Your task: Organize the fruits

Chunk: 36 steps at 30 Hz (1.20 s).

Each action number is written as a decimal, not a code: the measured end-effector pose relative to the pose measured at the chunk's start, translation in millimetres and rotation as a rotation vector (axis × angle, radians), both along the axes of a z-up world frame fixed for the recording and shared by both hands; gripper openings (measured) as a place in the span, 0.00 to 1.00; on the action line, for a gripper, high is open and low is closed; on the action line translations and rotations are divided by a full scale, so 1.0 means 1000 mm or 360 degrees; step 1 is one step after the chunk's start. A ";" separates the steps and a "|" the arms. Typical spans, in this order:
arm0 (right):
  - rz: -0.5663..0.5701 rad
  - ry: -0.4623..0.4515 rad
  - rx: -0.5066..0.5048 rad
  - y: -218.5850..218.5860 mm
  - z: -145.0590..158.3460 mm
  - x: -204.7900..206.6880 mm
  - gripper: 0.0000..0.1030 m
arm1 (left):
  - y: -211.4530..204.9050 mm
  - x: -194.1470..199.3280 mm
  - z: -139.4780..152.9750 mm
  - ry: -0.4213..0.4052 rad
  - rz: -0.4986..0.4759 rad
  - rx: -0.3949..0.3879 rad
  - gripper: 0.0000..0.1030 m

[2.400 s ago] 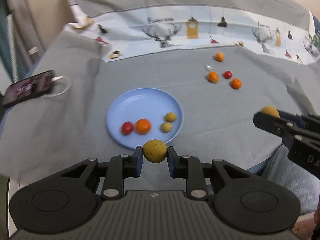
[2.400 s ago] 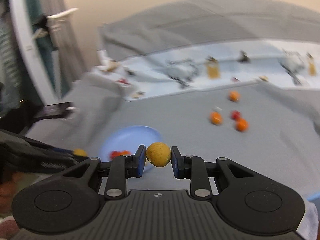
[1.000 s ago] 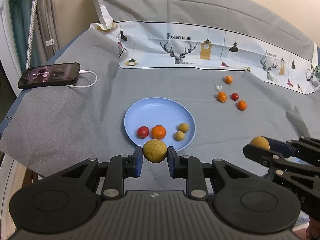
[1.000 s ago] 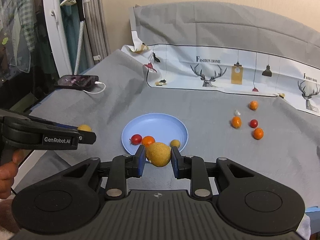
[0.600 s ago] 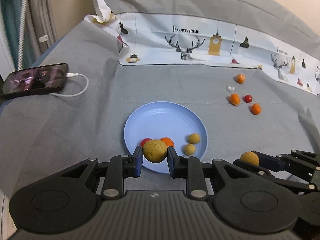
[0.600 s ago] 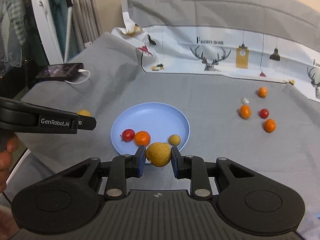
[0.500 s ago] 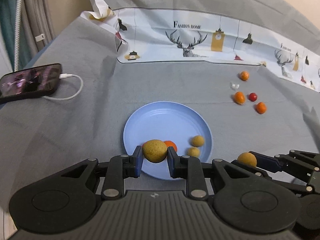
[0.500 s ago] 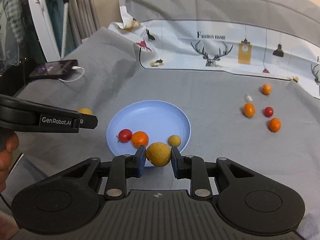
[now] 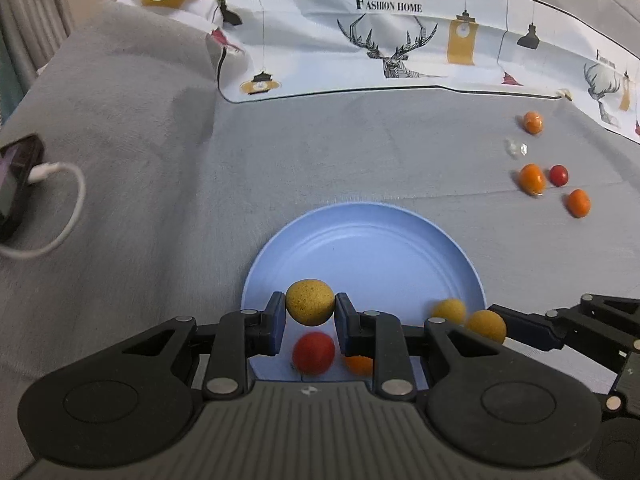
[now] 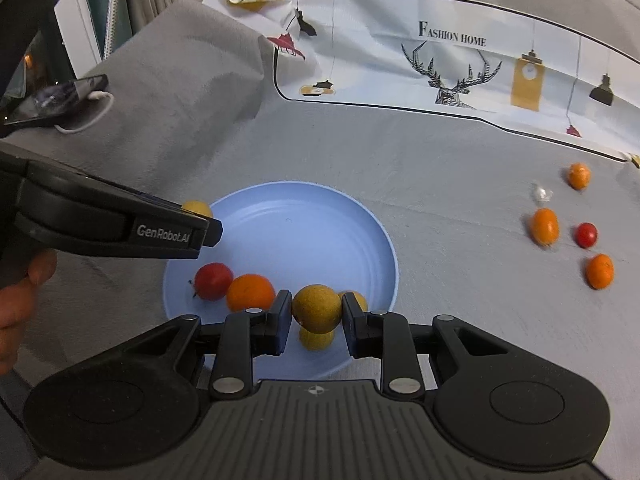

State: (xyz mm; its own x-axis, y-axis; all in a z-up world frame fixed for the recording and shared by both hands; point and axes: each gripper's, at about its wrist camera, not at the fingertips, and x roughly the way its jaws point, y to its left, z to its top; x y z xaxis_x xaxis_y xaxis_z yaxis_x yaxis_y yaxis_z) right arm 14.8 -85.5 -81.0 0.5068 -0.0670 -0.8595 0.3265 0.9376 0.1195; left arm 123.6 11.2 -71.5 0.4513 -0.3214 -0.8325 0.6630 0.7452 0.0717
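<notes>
Left tool [image 9: 310,318] pinching yellow fruit [image 9: 310,306] | right tool [image 10: 316,322] pinching yellow ball [image 10: 317,307] | over plate [image 10: 320,208]

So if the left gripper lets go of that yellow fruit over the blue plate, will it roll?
Probably. The yellow fruit in the left gripper is round, so it may roll once released. The blue plate has a raised rim that should stop it. It might bump the red fruit underneath.

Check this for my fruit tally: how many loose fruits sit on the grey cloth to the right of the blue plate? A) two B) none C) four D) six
C: three orange fruits and one red fruit lie on the grey cloth, clear of the blue plate.
</notes>
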 end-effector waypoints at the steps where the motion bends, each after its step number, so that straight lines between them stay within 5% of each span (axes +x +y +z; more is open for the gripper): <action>1: 0.0007 -0.0003 0.0004 -0.001 -0.002 0.003 0.28 | -0.001 0.000 0.001 -0.0024 -0.0008 -0.0002 0.42; 2: 0.0004 -0.0001 0.0003 -0.002 -0.003 0.006 0.35 | -0.001 0.000 0.003 -0.0049 -0.0019 -0.0008 0.67; 4: -0.0016 0.0004 -0.0005 -0.005 -0.001 0.007 0.58 | 0.002 -0.005 0.011 -0.0130 -0.0012 -0.0040 0.96; 5: -0.0032 0.0001 -0.0014 -0.005 0.002 0.005 0.67 | 0.006 -0.010 0.017 -0.0181 -0.0006 -0.0063 0.99; 8: -0.0085 0.0029 -0.0033 -0.002 0.013 -0.009 0.86 | 0.015 -0.025 0.029 -0.0212 -0.0047 -0.0063 1.00; 12: -0.0084 0.0087 -0.0020 0.013 0.032 -0.044 0.92 | 0.038 -0.056 0.039 -0.0141 -0.0031 -0.0036 1.00; 18: -0.0095 0.0043 -0.0032 0.040 0.070 -0.089 0.96 | 0.079 -0.105 0.055 -0.0082 0.0035 -0.0033 1.00; 36: -0.0092 -0.0312 -0.0270 0.080 0.149 -0.158 0.99 | 0.131 -0.186 0.106 -0.0277 0.0154 -0.0181 1.00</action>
State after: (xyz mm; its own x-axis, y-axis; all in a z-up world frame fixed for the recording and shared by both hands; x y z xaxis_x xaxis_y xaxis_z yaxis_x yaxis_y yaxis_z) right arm -143.3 -5.7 68.3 0.6538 -0.2355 -0.7191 0.3661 0.9301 0.0282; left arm -62.4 142.5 34.5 0.6186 -0.3566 -0.7002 0.5727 0.8147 0.0910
